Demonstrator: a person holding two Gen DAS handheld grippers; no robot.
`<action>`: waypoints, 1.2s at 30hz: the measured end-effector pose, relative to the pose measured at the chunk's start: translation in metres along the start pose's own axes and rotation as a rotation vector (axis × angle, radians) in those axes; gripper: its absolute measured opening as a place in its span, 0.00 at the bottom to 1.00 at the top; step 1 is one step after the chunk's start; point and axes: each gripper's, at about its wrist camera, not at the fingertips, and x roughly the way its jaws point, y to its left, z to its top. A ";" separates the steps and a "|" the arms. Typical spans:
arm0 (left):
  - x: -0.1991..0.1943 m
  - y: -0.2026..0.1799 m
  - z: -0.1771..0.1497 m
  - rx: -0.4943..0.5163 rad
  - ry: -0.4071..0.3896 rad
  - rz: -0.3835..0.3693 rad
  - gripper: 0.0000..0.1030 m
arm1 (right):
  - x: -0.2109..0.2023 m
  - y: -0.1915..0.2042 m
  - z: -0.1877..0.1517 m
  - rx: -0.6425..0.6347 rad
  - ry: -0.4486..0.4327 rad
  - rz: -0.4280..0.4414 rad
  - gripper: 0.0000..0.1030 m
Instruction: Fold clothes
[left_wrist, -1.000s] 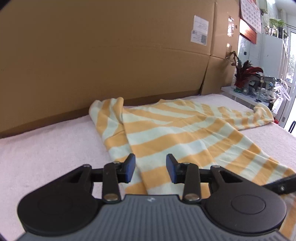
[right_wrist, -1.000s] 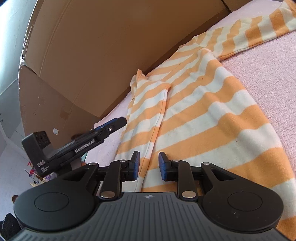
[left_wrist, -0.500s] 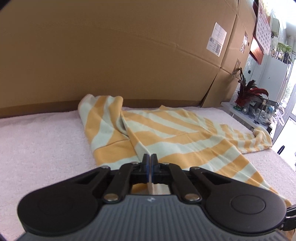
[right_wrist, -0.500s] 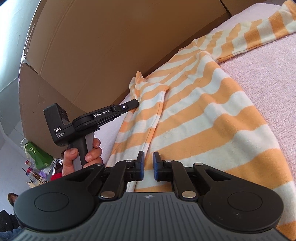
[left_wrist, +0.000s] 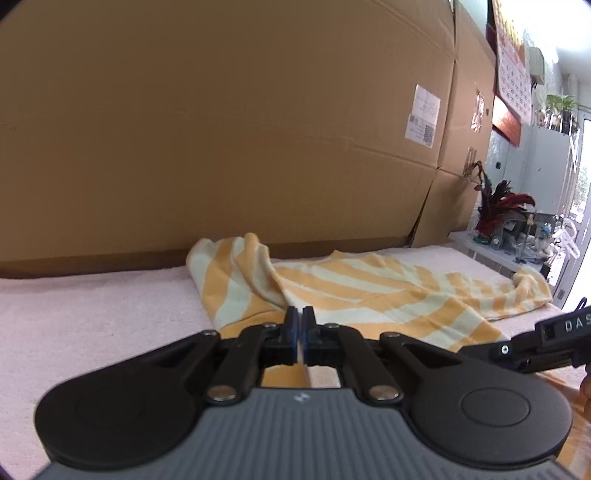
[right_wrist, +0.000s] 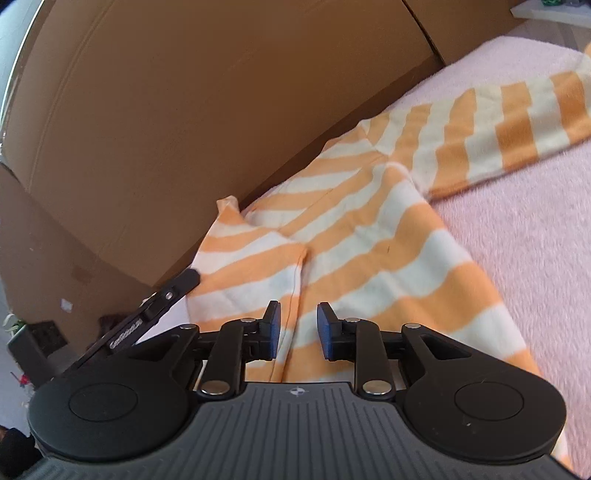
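writing: "das" in white on the right gripper (left_wrist: 532, 345) seen from the left wrist; lettering on the left gripper's arm blurred; sticker (left_wrist: 422, 116) on cardboard unreadable
left gripper (left_wrist: 300, 328): clenched on the striped garment's edge, a fold of cloth caught between the pads; open a second ago
right gripper (right_wrist: 298, 328): jaws apart, just widened, nothing pinched, hem seam beneath
striped garment (right_wrist: 369, 236): orange and cream, spread on the pink towel (right_wrist: 524, 229), sleeve folded in
behind: cardboard wall (left_wrist: 221, 129), wall calendar (left_wrist: 511, 62), red plant (left_wrist: 498, 206)
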 end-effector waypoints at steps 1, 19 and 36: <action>0.000 0.000 0.000 0.001 0.002 -0.006 0.00 | 0.008 0.001 0.005 -0.002 0.001 -0.015 0.25; 0.030 0.013 0.008 -0.073 0.117 -0.030 0.30 | 0.042 -0.011 0.019 0.013 -0.029 0.074 0.07; 0.019 -0.001 0.008 0.012 0.007 0.056 0.00 | 0.037 0.002 0.016 -0.065 -0.073 0.074 0.20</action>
